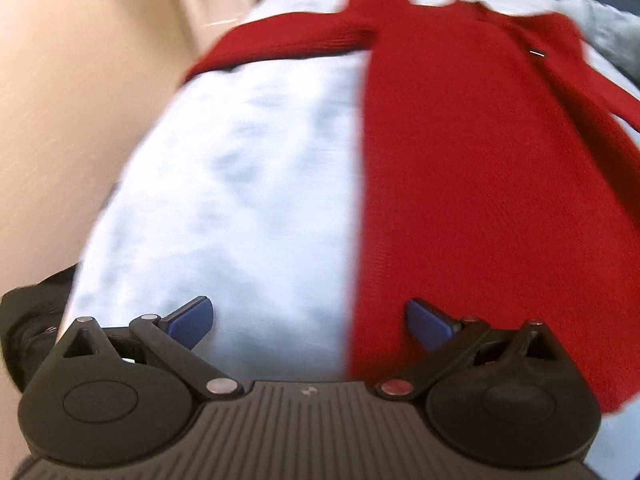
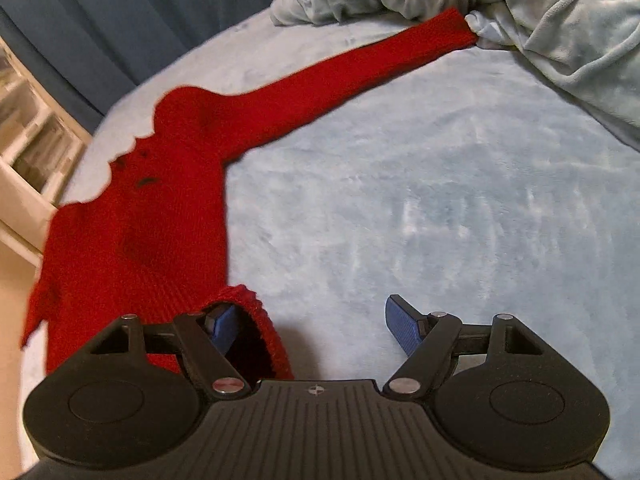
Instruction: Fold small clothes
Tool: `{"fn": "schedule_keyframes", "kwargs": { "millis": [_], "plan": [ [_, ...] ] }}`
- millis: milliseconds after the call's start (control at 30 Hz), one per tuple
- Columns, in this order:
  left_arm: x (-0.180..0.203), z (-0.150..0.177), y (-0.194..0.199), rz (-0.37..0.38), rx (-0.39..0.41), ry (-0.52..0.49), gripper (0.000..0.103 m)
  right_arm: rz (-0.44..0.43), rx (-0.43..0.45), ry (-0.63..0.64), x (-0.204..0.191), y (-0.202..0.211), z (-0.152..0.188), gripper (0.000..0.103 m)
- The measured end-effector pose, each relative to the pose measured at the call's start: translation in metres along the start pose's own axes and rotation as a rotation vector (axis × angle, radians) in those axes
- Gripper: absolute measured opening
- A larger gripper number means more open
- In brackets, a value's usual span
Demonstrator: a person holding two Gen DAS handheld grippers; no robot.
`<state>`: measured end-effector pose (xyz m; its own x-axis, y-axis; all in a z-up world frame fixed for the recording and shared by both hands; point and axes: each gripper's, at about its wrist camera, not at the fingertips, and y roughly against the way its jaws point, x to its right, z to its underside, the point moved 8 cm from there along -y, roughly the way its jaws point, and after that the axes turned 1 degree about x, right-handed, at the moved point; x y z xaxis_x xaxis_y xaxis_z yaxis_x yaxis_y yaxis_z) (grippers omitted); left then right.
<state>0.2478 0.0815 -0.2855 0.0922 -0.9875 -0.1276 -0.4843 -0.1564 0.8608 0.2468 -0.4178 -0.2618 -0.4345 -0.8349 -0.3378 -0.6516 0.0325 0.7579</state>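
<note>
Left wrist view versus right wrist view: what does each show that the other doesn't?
Only the left wrist view shows the left gripper, open and empty, with the sweater's body beneath its right finger, and the tan floor beside the bed.

Only the right wrist view shows the right gripper, open, its left finger tucked under a lifted hem corner, a sleeve reaching the bunched grey blanket, and a white shelf.

Both show the red sweater on the pale blue bedcover.
</note>
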Motion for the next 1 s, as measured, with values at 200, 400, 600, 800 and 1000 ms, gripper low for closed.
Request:
{"fn": "schedule_keyframes", "kwargs": {
  "millis": [200,400,600,800,1000],
  "plan": [
    [0.030,-0.006,0.037,0.225,0.061,-0.065,0.103,0.018,0.065,0.020,-0.009,0.000,-0.015,0.072],
    [0.128,0.017,0.068,0.415,0.106,-0.326,0.103,0.015,0.100,0.074,-0.031,-0.004,-0.051,0.072],
    [0.105,0.002,0.018,0.099,0.107,-0.255,0.103,-0.019,0.078,0.108,-0.033,-0.007,-0.053,0.072],
    [0.017,-0.020,-0.009,0.045,0.031,-0.044,0.103,0.011,-0.106,0.041,-0.005,-0.048,-0.022,0.072],
    [0.017,-0.021,-0.014,0.051,0.019,-0.062,0.103,-0.081,-0.110,0.010,0.003,-0.032,0.014,0.073]
  ]
}}
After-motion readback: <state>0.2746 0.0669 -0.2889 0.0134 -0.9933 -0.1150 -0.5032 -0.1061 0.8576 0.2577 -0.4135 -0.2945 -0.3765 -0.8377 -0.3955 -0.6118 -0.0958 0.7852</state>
